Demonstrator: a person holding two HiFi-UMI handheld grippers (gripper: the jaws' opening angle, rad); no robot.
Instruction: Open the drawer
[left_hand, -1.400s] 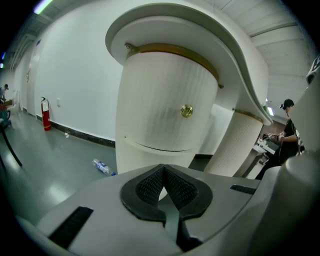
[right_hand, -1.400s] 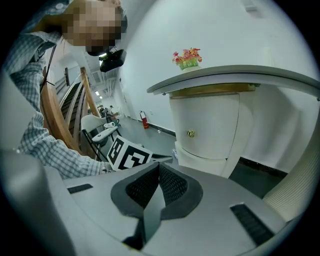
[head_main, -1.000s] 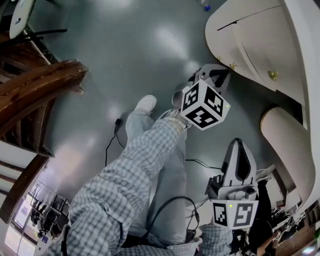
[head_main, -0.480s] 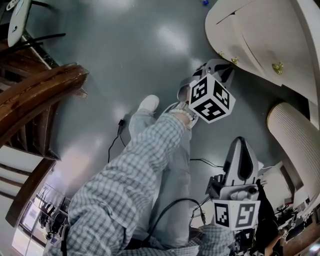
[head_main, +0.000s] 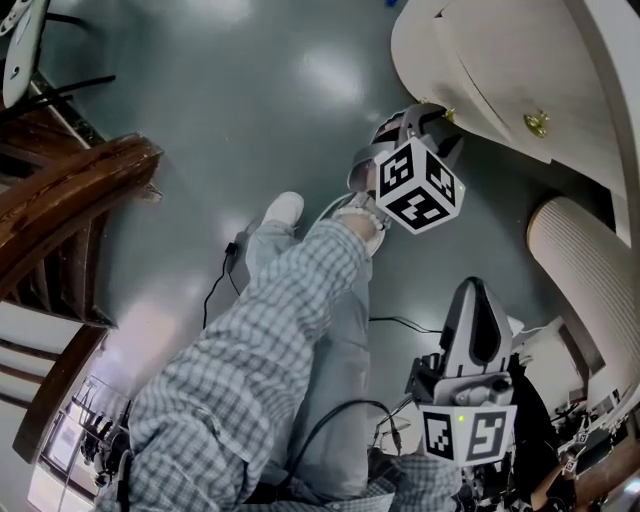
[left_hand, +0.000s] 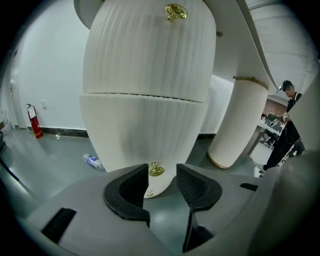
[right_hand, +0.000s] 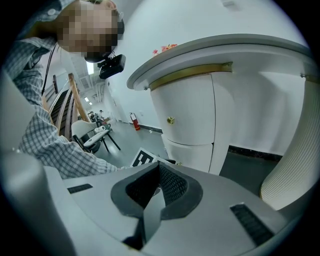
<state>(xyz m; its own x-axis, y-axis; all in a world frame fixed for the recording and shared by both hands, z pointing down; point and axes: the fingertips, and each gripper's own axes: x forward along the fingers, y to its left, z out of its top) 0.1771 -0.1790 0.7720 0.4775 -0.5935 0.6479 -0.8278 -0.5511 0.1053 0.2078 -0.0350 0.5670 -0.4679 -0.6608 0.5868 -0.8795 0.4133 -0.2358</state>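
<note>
Looking steeply down, we see dark wooden furniture (head_main: 70, 190) along the left edge and a grey floor (head_main: 250, 100) across the middle. A checked sleeve (head_main: 270, 340) reaches up the centre, past a white shoe (head_main: 285, 208), to the left claw (head_main: 432, 118). That claw points at the foot of a white ribbed cabinet (head_main: 500, 70) in the upper right.

From the left claw's own camera, a red fire extinguisher (left_hand: 33, 121) stands by the far wall at the left. A plastic bottle (left_hand: 93, 161) lies on the floor beside the cabinet. The lower drawer (left_hand: 140, 130) fills the centre, its front in line with the upper drawer (left_hand: 150, 50) above it. Its small brass knob (left_hand: 156, 170) sits between the claw's two black pads (left_hand: 131, 187), which have just been opening. They stand apart, touching neither side of the knob. Right of the cabinet stands a ribbed column (left_hand: 235, 125).

At the lower right of the head view, the right claw (head_main: 478, 300) hangs apart from the cabinet. Its jaws are pressed together with nothing between them.
</note>
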